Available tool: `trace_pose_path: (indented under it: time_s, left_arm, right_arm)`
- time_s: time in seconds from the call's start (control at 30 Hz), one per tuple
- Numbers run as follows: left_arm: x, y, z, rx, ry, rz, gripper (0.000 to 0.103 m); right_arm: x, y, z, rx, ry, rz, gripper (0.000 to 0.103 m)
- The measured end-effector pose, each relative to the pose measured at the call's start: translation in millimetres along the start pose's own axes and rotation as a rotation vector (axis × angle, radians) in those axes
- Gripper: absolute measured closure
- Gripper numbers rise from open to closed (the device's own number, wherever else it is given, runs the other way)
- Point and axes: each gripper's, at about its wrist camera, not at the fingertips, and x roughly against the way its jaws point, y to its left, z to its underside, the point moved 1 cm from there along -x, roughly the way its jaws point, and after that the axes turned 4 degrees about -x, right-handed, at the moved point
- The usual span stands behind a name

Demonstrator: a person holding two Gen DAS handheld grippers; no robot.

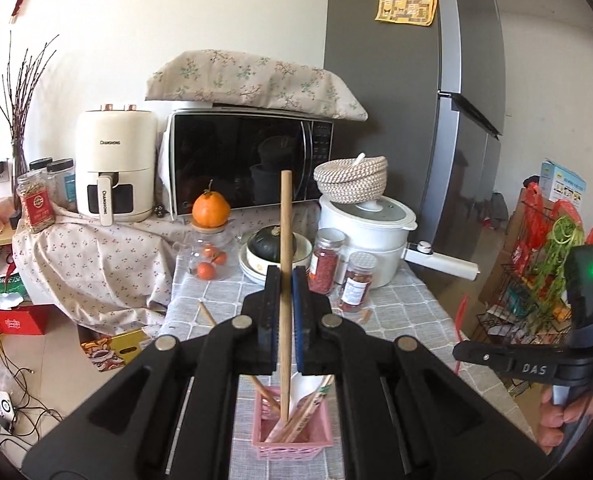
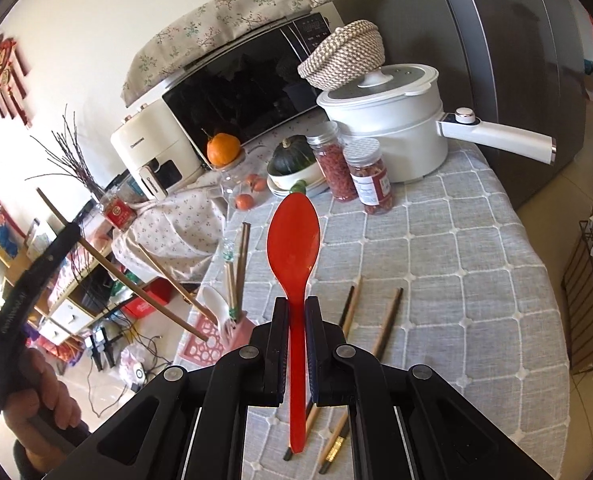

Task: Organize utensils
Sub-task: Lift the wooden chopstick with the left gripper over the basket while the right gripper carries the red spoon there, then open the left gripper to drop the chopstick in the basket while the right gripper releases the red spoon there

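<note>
My left gripper (image 1: 286,280) is shut on a wooden chopstick (image 1: 285,240) that stands upright through the jaws. Its lower end dips into the pink basket (image 1: 316,444), which holds several chopsticks and a white spoon. In the right wrist view the left gripper (image 2: 72,232) is at the far left, and its chopstick (image 2: 136,284) slants down toward the pink basket (image 2: 200,340). My right gripper (image 2: 296,304) is shut on the handle of a red spoon (image 2: 293,236), with the bowl pointing forward above the table. Several loose chopsticks (image 2: 388,324) lie on the grey checked cloth (image 2: 456,280).
At the back of the table stand a white pot (image 2: 388,136) with a long handle, two spice jars (image 2: 370,180), stacked plates with a dark squash (image 2: 288,160) and a glass jar of oranges (image 1: 210,256). Behind them are a microwave, an air fryer and a fridge. A wire rack (image 2: 588,280) is at the right.
</note>
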Motion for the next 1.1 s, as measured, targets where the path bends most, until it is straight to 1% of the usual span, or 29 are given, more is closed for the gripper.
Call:
trace_pose_path:
  time_s: [0.2, 0.27, 0.4, 0.53, 0.63, 0.7, 0.77, 0.83, 0.93, 0.97, 1.03, 1.07, 1.1]
  left_arm:
    - [-17.8, -0.5, 14.9, -0.053, 0.034, -0.019, 0.096]
    - [-23.0, 1.6, 20.4, -0.054, 0.049, -0.024, 0.096]
    - [-36.3, 13.7, 28.4, -0.001, 0.106, -0.014, 0.096]
    - [-45.8, 27.0, 31.2, 0.069, 0.153, 0.005, 0.096]
    - [-48.4, 32.1, 31.8, 0.098, 0.178, 0.028, 0.095]
    - [-47.9, 32.9, 31.1, 0.107, 0.195, 0.037, 0.084]
    - [-41.5, 32.8, 27.2, 0.112, 0.189, 0.040, 0.066]
    - [-34.1, 32.8, 24.2, 0.102, 0.183, 0.023, 0.058]
    - [-28.7, 38.0, 24.7, 0.068, 0.225, -0.137, 0.057]
    - [-27.8, 41.9, 26.2, 0.077, 0.243, -0.158, 0.051]
    - [-27.8, 52.9, 31.7, 0.120, 0.295, -0.184, 0.042]
    - [-28.5, 57.5, 34.3, 0.137, 0.312, -0.183, 0.039]
    - [-29.7, 62.3, 37.5, 0.154, 0.336, -0.183, 0.038]
  right_arm:
    - [-6.2, 11.6, 1.3, 0.015, -0.062, -0.006, 0.095]
    - [-7.0, 15.8, 2.5, 0.017, -0.091, -0.008, 0.095]
    - [-7.1, 24.2, 1.2, 0.017, -0.133, -0.026, 0.095]
    - [0.4, 46.0, 1.0, 0.070, -0.220, -0.027, 0.095]
    - [-1.3, 63.8, 1.2, 0.103, -0.256, -0.030, 0.095]
    - [-5.5, 75.4, 1.5, 0.129, -0.267, -0.027, 0.095]
    - [-11.3, 85.9, 2.1, 0.141, -0.278, -0.030, 0.095]
    - [-17.4, 90.6, 2.0, 0.123, -0.281, -0.042, 0.095]
    - [-27.1, 95.0, 5.1, 0.105, -0.292, -0.051, 0.095]
    - [-31.5, 96.7, 7.7, 0.110, -0.300, -0.040, 0.095]
    - [-37.2, 97.8, 13.7, 0.120, -0.313, -0.018, 0.095]
    - [-40.5, 98.4, 17.3, 0.127, -0.322, -0.004, 0.095]
    - [-41.8, 98.6, 20.0, 0.132, -0.328, 0.005, 0.095]
